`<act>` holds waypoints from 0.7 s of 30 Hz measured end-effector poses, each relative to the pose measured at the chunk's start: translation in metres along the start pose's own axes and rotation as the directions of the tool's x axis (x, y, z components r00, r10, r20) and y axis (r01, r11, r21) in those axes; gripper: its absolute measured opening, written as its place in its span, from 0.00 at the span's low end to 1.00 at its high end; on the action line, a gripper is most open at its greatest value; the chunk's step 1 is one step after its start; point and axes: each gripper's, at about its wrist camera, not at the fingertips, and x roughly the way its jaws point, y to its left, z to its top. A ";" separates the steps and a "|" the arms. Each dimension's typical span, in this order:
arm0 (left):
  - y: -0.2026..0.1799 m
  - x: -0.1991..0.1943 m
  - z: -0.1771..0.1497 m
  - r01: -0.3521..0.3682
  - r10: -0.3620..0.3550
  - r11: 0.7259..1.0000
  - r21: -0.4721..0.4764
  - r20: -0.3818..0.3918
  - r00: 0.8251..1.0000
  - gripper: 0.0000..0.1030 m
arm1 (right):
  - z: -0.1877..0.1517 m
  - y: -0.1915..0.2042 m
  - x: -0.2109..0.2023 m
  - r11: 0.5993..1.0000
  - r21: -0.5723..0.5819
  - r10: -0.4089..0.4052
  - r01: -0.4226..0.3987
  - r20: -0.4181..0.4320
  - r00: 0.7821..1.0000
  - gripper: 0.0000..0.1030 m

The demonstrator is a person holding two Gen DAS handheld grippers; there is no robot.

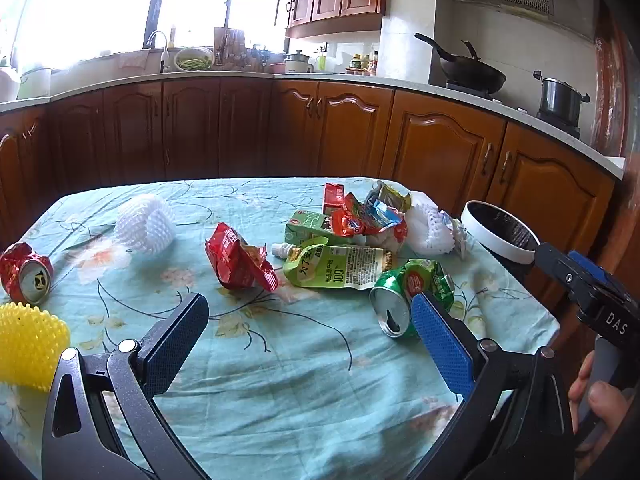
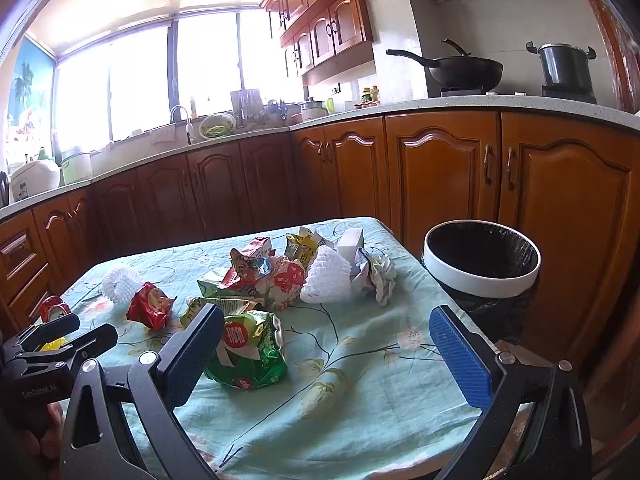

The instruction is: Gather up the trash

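Lying just ahead of the left claw (image 1: 310, 330), beside its blue finger, a green can (image 1: 404, 300) rests on its side on the desk (image 1: 280, 380). From the right wrist view the same can sits close against the dark finger of the right claw (image 2: 326, 344). It is crushed and dented, its silver top with the open mouth turned toward the left claw, a red round label on its side. Beyond it are a green pouch (image 1: 340, 266), a red wrapper (image 1: 238, 260) and a heap of wrappers, with a white foam net (image 1: 146, 224) farther left. A red can (image 1: 26, 274) and a yellow net (image 1: 30, 346) sit left of the left claw. Right of the right claw, off the desk edge, stands a bin (image 2: 482, 264) with a white rim and black liner. Both claws are spread wide and hold nothing, low over the desk, pointing across it toward the cabinets.
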 end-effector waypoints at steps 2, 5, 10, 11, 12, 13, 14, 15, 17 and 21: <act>0.000 0.000 0.001 -0.003 0.003 1.000 -0.001 0.000 1.000 1.00 | 0.000 0.000 0.001 1.000 0.001 0.002 -0.002 -0.002 1.000 1.00; 0.000 0.001 0.000 -0.007 0.007 1.000 0.000 0.002 1.000 1.00 | 0.000 0.000 0.001 1.000 -0.001 0.004 -0.004 -0.002 1.000 1.00; 0.001 0.002 0.001 -0.015 0.015 1.000 0.000 0.002 1.000 1.00 | -0.001 0.003 0.002 1.000 -0.008 0.013 -0.013 -0.002 1.000 1.00; 0.002 0.002 0.001 -0.016 0.016 1.000 -0.001 0.002 1.000 1.00 | -0.001 0.003 0.002 1.000 -0.009 0.015 -0.015 0.000 1.000 1.00; 0.002 0.002 0.001 -0.017 0.017 1.000 -0.001 0.002 1.000 1.00 | -0.001 0.003 0.002 1.000 -0.009 0.017 -0.017 0.001 1.000 1.00; 0.002 0.002 0.001 -0.018 0.018 1.000 -0.001 0.003 1.000 1.00 | -0.001 0.003 0.002 1.000 -0.008 0.017 -0.017 0.001 1.000 1.00; 0.002 0.002 0.002 -0.019 0.019 1.000 0.000 0.003 1.000 1.00 | -0.001 0.003 0.002 1.000 -0.008 0.017 -0.017 0.001 1.000 1.00; 0.002 0.003 0.002 -0.020 0.020 1.000 0.001 0.003 1.000 1.00 | -0.001 0.003 0.002 1.000 -0.008 0.017 -0.017 0.001 1.000 1.00; 0.002 0.003 0.002 -0.020 0.020 1.000 0.002 0.003 1.000 1.00 | -0.001 0.003 0.002 1.000 -0.008 0.017 -0.017 0.002 1.000 1.00; 0.002 0.003 0.002 -0.023 0.023 1.000 0.005 0.004 1.000 1.00 | -0.002 0.004 0.002 1.000 -0.008 0.021 -0.021 0.000 1.000 1.00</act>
